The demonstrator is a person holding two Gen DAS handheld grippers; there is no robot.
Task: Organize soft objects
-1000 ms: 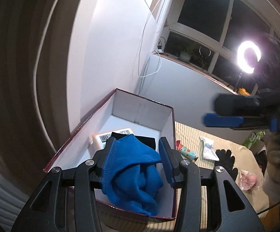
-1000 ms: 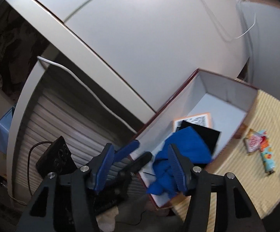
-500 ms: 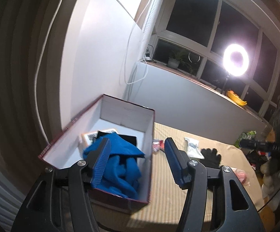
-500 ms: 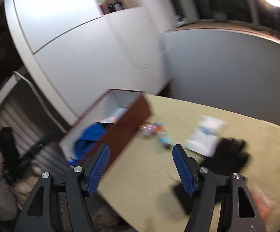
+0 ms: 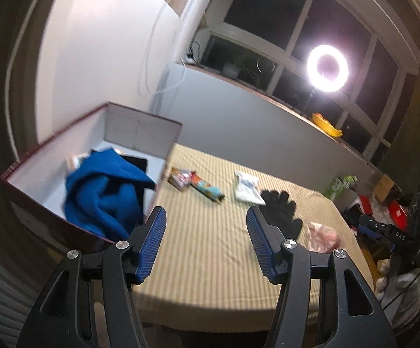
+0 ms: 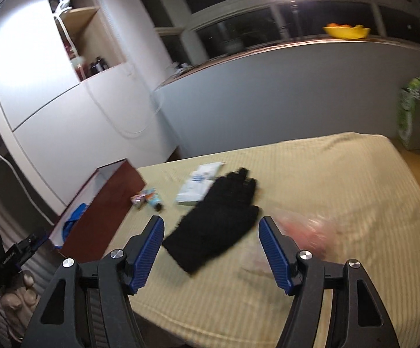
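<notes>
A blue knitted cloth [image 5: 108, 185] lies in the dark red box [image 5: 143, 120] at the table's left end; only its edge [image 6: 75, 217] shows over the box wall [image 6: 105, 203] in the right wrist view. My left gripper [image 5: 205, 240] hangs open over the tablecloth just right of the box, with nothing between its fingers. A black glove [image 6: 218, 217] lies flat mid-table, also seen as a black glove [image 5: 281, 210] from the left. My right gripper [image 6: 211, 250] is open above the glove's cuff end, apart from it.
On the beige striped tablecloth [image 5: 210, 249] lie snack packets [image 5: 198, 184], a white pouch [image 6: 199, 184] and a clear bag with something pink [image 6: 305, 232]. A ring light [image 5: 327, 68] shines by the window. The other hand-held gripper [image 5: 395, 236] shows at right.
My left gripper let go of the blue cloth, which now lies in the box, and moved right over the table. My right gripper swung from the box across to the black glove.
</notes>
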